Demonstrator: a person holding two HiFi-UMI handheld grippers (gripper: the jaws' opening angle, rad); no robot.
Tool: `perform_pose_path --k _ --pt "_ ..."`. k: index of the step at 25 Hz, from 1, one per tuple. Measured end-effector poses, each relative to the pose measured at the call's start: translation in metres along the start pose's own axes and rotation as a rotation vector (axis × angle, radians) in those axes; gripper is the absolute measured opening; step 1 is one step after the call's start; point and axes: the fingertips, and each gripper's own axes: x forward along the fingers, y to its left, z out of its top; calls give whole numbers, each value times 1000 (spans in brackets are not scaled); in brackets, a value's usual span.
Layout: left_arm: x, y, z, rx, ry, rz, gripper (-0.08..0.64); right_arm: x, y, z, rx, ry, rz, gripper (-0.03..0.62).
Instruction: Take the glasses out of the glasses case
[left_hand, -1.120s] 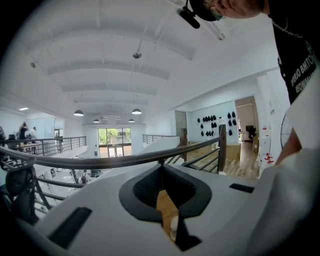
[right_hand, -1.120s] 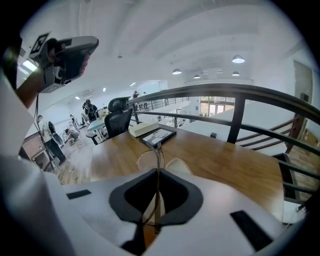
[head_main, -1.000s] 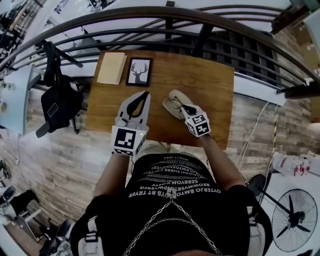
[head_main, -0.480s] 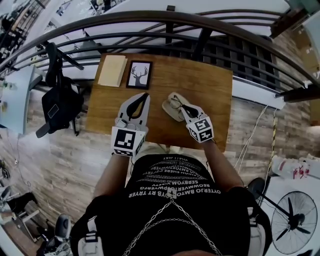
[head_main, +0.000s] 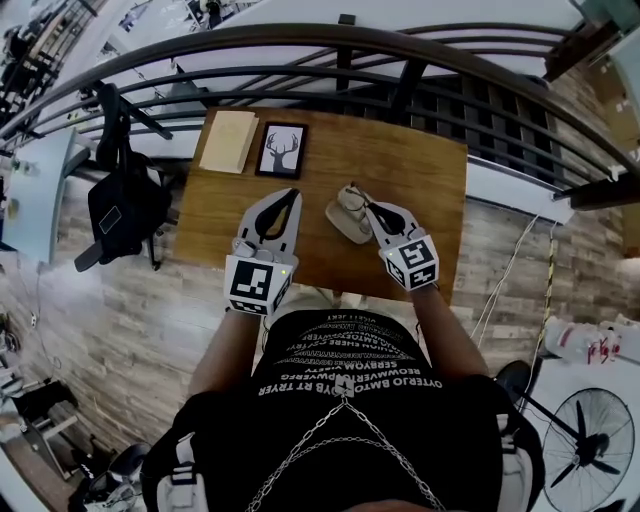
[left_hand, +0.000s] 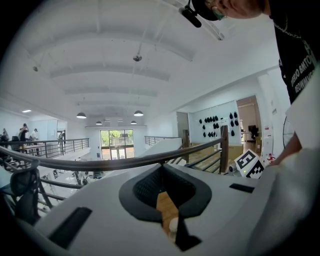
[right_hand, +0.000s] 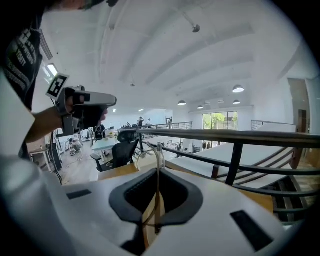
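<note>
Glasses (head_main: 350, 197) are pinched in the right gripper (head_main: 362, 203), whose fingers are pressed together on the thin wire frame. In the right gripper view a rim of the glasses (right_hand: 150, 156) stands up past the fingertips while a thin part of the frame runs back down between the dark pads. From the head view we see them at the far end of the glasses case (head_main: 345, 222), a pale open shell lying about midway along the table (head_main: 420, 180), nearer its near edge than its far one. We cannot tell whether the glasses touch the case's rim or hang just clear of it, and the gripper covers part of the case's inside, so we cannot say what else it holds. The left gripper (head_main: 291, 192) is to the left of the case, over the table near its near edge, apart from the case. Its fingertips meet with nothing held between them. At the far left corner lies a pale pad (head_main: 228, 141), with a framed deer picture (head_main: 281, 150) just beside it along the far edge.
</note>
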Motion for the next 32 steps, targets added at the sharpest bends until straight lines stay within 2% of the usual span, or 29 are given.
perform_pose_path --k 8,16,22,27,32 --pt "-10 2 -2 -18 2 24 29 -14 12 40 -38 -66 26 26" --pt "-17 -3 8 -33 -50 34 29 -33 15 75 -66 -132 18 26" --pt "-21 -5 13 -21 -59 53 29 -48 19 102 -92 -190 16 27" --pt "-24 -14 19 -4 -60 54 29 -61 20 117 -103 -226 11 26" --pt "-28 -22 24 -19 -80 51 29 -74 22 127 -110 -255 15 26"
